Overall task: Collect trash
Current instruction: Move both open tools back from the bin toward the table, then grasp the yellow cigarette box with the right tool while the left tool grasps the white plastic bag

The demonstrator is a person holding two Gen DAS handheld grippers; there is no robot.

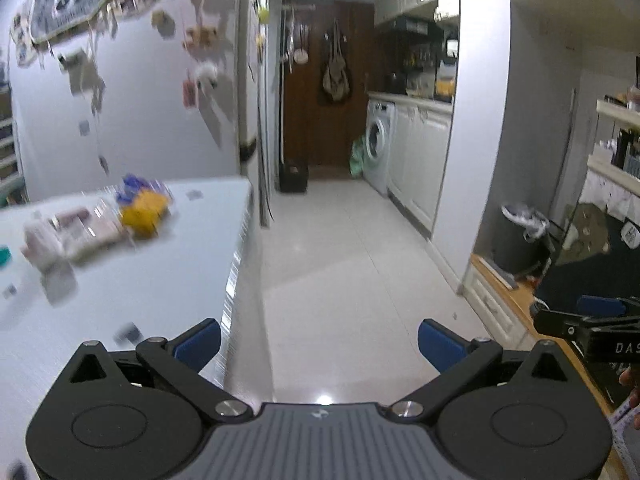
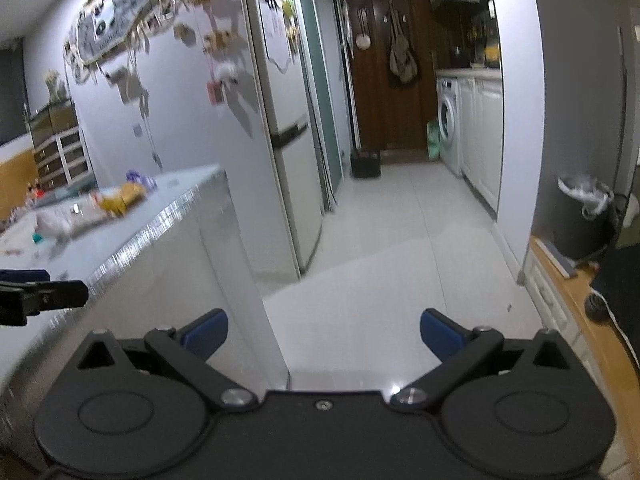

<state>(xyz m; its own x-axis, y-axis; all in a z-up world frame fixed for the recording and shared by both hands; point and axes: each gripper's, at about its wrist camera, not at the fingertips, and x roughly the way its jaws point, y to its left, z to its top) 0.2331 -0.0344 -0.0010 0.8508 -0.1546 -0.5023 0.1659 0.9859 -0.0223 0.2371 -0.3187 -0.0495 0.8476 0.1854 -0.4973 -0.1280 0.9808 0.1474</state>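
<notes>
— Looking along the left gripper [image 1: 319,344], what did you see?

— Its two blue fingers [image 1: 198,343] were spread wide, with nothing between them. They pointed down a corridor with a pale tiled floor [image 1: 340,264]. The white table [image 1: 120,280] was on the left side of the view.

— And the trash?

— It lay on the table top, toward the far end: a yellow crumpled wrapper [image 1: 145,210], a purple-blue piece [image 1: 132,188] just behind it, and some clear and pinkish packaging [image 1: 76,232] beside it. All this was blurred, so I could not tell exactly what each piece was. It was well apart from the gripper.

— What about the right gripper [image 2: 324,336]?

— It was also spread wide and empty, and it was held beside the shiny corner of the table, over the floor. In its view the same yellow wrapper lay on the table, far ahead on the left.

— Was there a bin?

— Yes. A dark trash bin [image 1: 520,240] with a white bag liner stood on the right, against the wall, near a wooden ledge [image 2: 568,276]. A washing machine [image 1: 378,148] stood farther down the corridor, before a brown door [image 1: 320,80].
</notes>
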